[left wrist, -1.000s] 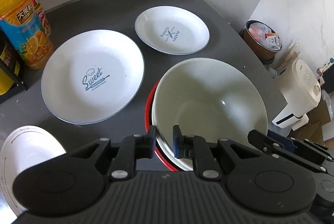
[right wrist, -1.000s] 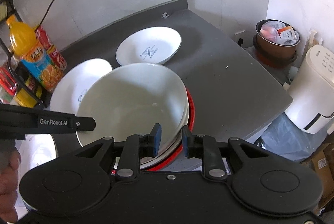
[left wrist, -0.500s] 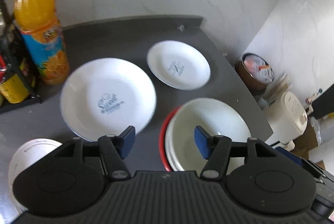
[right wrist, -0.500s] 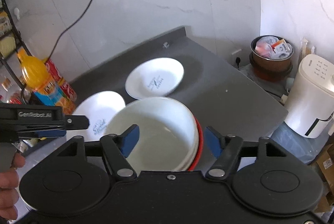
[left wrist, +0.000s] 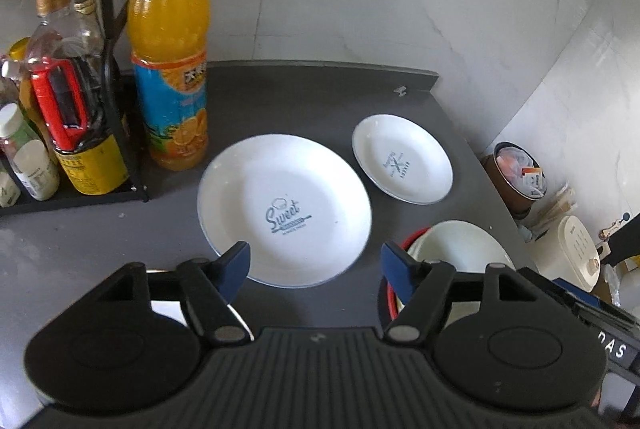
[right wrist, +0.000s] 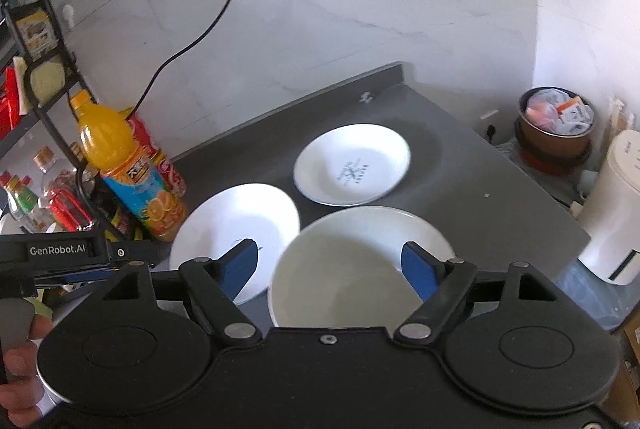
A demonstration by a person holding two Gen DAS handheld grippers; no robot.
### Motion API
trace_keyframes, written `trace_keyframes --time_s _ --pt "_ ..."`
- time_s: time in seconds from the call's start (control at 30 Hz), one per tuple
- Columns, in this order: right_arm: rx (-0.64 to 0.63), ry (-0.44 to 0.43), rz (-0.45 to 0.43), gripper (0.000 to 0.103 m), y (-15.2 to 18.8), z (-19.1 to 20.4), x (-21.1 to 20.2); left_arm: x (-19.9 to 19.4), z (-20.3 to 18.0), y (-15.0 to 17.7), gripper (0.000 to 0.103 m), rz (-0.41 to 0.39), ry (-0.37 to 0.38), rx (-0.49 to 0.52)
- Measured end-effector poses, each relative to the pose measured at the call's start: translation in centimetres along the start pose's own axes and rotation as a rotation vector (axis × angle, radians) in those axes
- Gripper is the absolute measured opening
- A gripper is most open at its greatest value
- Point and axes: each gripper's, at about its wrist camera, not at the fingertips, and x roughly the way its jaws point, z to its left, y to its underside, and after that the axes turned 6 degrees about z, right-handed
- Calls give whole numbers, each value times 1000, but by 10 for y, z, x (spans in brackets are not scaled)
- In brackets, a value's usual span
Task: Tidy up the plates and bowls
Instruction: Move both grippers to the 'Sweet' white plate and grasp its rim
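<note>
Cream bowl [right wrist: 352, 265] seemingly nests in red bowl [left wrist: 390, 293]; left gripper [left wrist: 316, 265], right gripper [right wrist: 330, 263] spread, empty.

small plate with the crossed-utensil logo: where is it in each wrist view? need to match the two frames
Left wrist: the small plate lies right of centre on the grey counter, beyond and right of the large "Sweet" plate.
Right wrist: the same plate sits at centre, beyond the white bowl.
Shared landmark: the orange juice bottle, left of the plates in both views.
</note>
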Motion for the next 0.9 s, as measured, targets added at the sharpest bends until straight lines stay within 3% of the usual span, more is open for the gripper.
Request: trace_keyframes --time_s 0.37,0.63,0.9 --pt "-74 -85 66 80 -37 18 39 18 25 -15 71 10 -38 -65" --pt "-122 -126 180 80 -76 24 94 40 44 -34 71 40 -108 -137" --pt "-124 -145 304 80 -94 29 145 76 62 -44 71 97 -174 -194"
